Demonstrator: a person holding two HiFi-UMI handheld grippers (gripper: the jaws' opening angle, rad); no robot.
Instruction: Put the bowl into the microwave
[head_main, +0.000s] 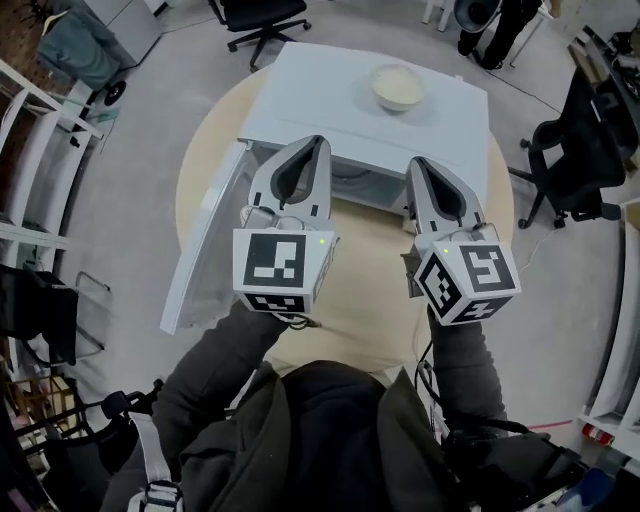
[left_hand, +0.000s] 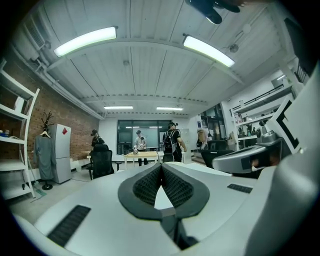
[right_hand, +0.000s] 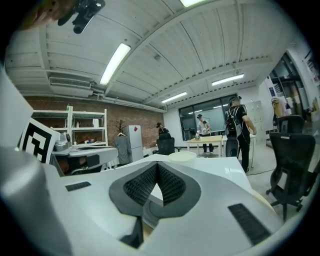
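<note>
A cream bowl (head_main: 397, 87) stands on top of the white microwave (head_main: 320, 95), toward its right side. The microwave's door (head_main: 205, 245) hangs open to the left. Both grippers hover in front of the microwave's opening, below the bowl. My left gripper (head_main: 317, 141) is shut, its pads meeting with nothing between them (left_hand: 161, 168). My right gripper (head_main: 418, 163) is shut and empty too (right_hand: 157, 168). In the right gripper view the bowl (right_hand: 182, 156) shows just beyond the jaw tips, on the microwave top.
The microwave sits on a round beige table (head_main: 365, 300). Black office chairs stand behind (head_main: 262, 22) and to the right (head_main: 580, 150). White shelving (head_main: 30, 160) lines the left. People stand far back in the room (left_hand: 172, 140).
</note>
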